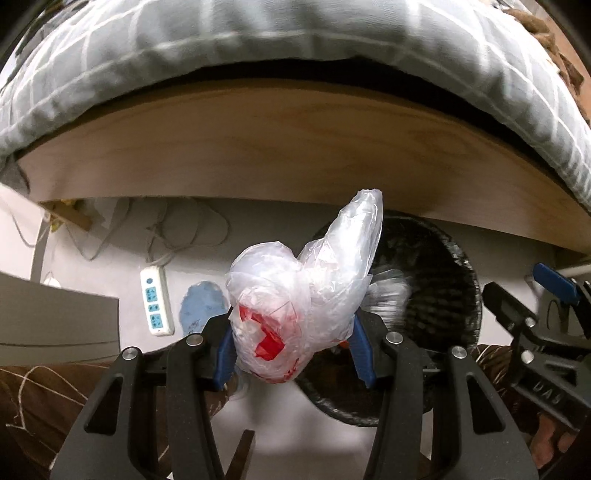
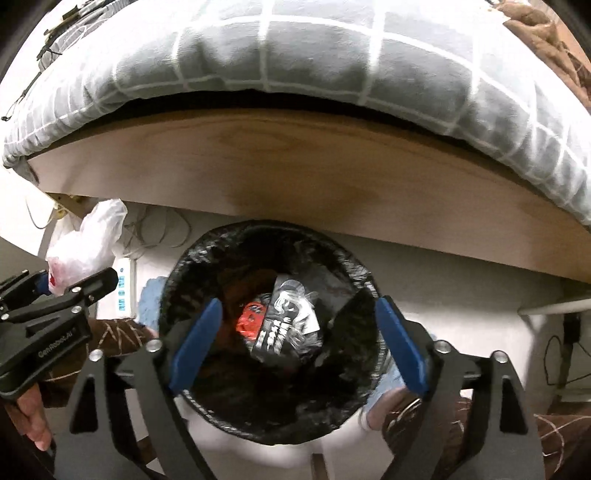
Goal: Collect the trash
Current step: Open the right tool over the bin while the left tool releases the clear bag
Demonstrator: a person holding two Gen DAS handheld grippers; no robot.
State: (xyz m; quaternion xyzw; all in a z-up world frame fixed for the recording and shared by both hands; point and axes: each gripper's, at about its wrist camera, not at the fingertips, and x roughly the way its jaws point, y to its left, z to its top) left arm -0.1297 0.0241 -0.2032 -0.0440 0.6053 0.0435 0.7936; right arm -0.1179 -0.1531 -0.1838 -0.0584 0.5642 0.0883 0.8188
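Note:
My left gripper is shut on a crumpled clear plastic bag with red print, which sticks up between its blue pads. It hangs just left of the black-lined trash bin on the floor. In the right wrist view my right gripper stands open directly over the bin, with nothing between its fingers. Inside the bin lie a black-and-white wrapper and a red scrap. The bag and left gripper show at the left edge there. The right gripper appears at the right of the left wrist view.
A wooden bed frame with a grey checked duvet overhangs the bin's far side. A white power strip, cables and a blue cloth lie on the pale floor to the left. A brown patterned sleeve is near.

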